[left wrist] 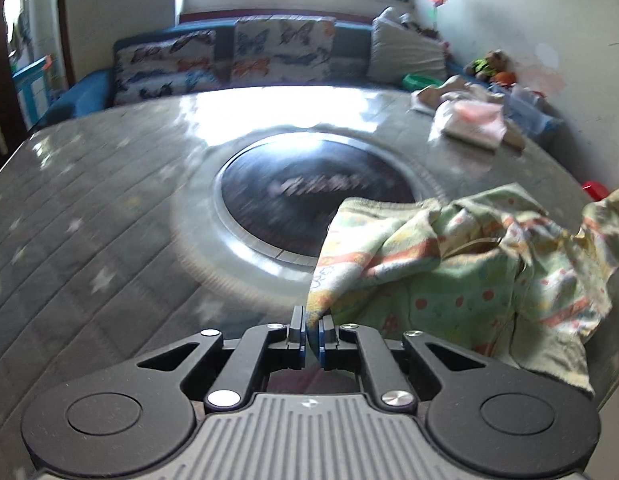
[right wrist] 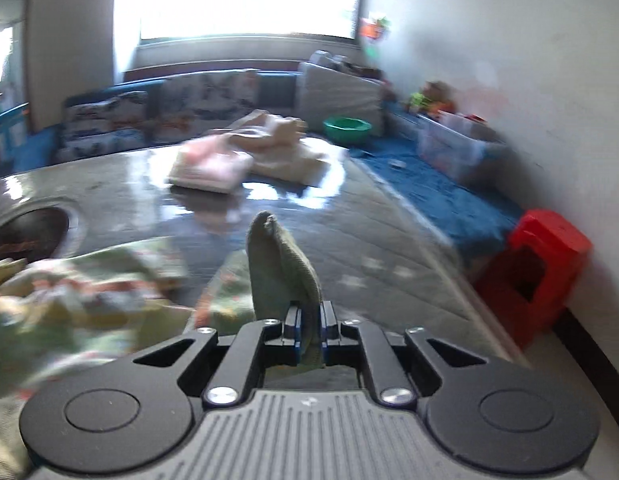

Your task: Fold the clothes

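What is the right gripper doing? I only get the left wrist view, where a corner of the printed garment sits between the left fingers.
Observer: The right gripper is shut on a green fold of the printed garment, which pokes up between its fingers.
Operator: And that red scrap at my right edge?
Observer: It is a red plastic stool, standing on the floor just beyond the table edge, near the wall.

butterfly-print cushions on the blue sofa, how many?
2: one butterfly-print cushion at the sofa's left, one butterfly-print cushion at its middle. Others may be hidden.
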The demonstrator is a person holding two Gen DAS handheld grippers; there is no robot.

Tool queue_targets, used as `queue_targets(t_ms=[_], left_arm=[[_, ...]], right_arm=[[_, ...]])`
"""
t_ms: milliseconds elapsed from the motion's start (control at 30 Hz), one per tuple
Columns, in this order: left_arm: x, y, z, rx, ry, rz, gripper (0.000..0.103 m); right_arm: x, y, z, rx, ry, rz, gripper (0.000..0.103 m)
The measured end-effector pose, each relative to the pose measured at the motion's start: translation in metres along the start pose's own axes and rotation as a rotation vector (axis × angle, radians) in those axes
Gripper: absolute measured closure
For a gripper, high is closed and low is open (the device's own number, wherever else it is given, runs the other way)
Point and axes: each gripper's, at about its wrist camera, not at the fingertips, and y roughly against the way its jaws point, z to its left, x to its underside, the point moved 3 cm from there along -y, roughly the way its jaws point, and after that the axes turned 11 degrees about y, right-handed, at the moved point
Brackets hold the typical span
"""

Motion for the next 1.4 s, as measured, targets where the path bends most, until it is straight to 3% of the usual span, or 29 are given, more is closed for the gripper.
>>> queue_targets(t_ms=[167,233,367,633,800,1000,1100,1400], left_arm=[[-0.002,0.010,0.013,-0.027,-0.010,0.004,0.071],[-0.007,0.014,0.011,-0.038,-0.024,-0.012,0.058],[-0.017,0.020,0.004,-0.037,-0.054,-0.034,0.051],[-0.036,0.028,0.000,-0.032,-0.089,-0.074,0.039],[-0.045,0.027,0.010,-0.062,-0.062,-0.075,0.036],[-0.060,-0.003,-0.016,0.017,-0.064,-0.063,0.037],[-0.070,-0.029,-0.032,0.094,-0.056,-0.021,0.036],[-0.075,-0.091,-0.086,0.160,-0.197,0.065,0.036]], right_arm=[[-0.008,-0.004,0.001,-0.020,0.016,-0.021,0.088],[-0.016,-0.007,0.011,-0.059,0.038,-0.034,0.085],[-0.030,-0.016,0.039,-0.160,0.081,-0.038,0.076],[-0.051,-0.043,0.082,-0.278,0.149,-0.006,0.072],[-0.056,-0.052,0.099,-0.327,0.174,0.008,0.071],[-0.064,-0.060,0.119,-0.371,0.205,0.015,0.068],[-0.071,-0.069,0.126,-0.390,0.195,0.023,0.067],[-0.089,-0.108,0.134,-0.423,0.107,0.057,0.062]])
